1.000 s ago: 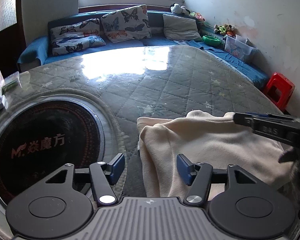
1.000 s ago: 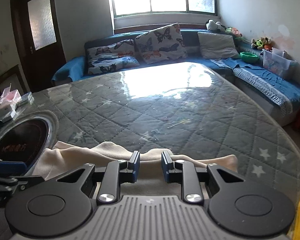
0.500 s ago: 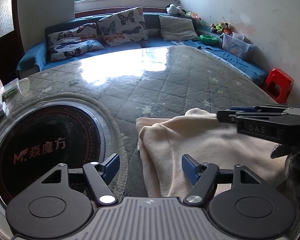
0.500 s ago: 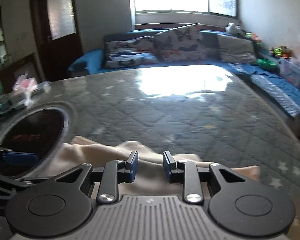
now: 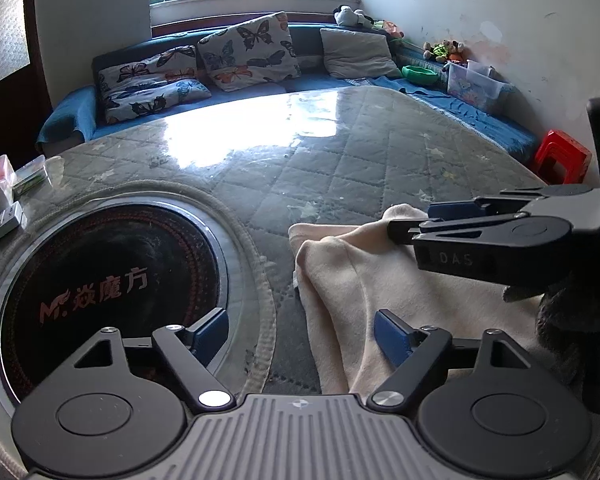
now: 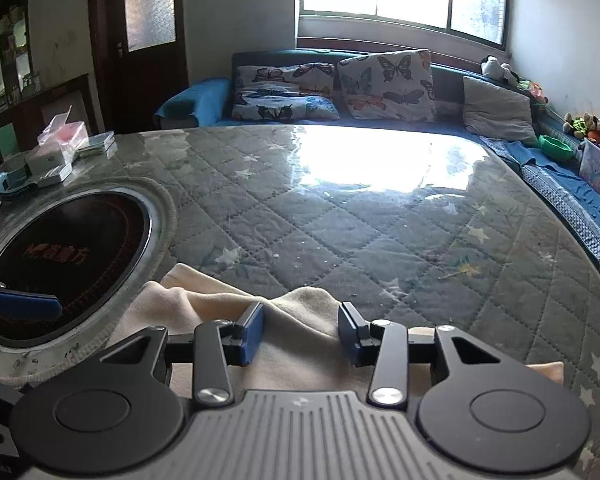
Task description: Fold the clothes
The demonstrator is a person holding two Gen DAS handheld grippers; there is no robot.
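So here's where I'm at with the folding. The cream fleece garment (image 5: 380, 280) is lying bunched on the quilted grey-green tabletop with little stars under a glossy clear cover (image 6: 340, 216), right in front of both claws. My left gripper (image 5: 300, 330) is released and its jaws are opening wider; the cloth's left edge sits just ahead of its right blue pad, nothing pinched. My right gripper (image 6: 300, 330) is letting go too, jaws opening, with a raised fold of the fleece poking up between the pads but neither pad pressing on it. My guess is both sides just laid a fold down, which is why the fabric is humped there instead of flat.

From the left claw's view the right one crosses in from the side, hovering over the cloth's far corner, and I can read "DAS" stamped on its body. Left of the left claw is the round black glass cooktop set in the table (image 5: 100, 292), printed "M" plus Chinese characters, something like 焱魔方. Next I'd probably smooth that hump before regrabbing.
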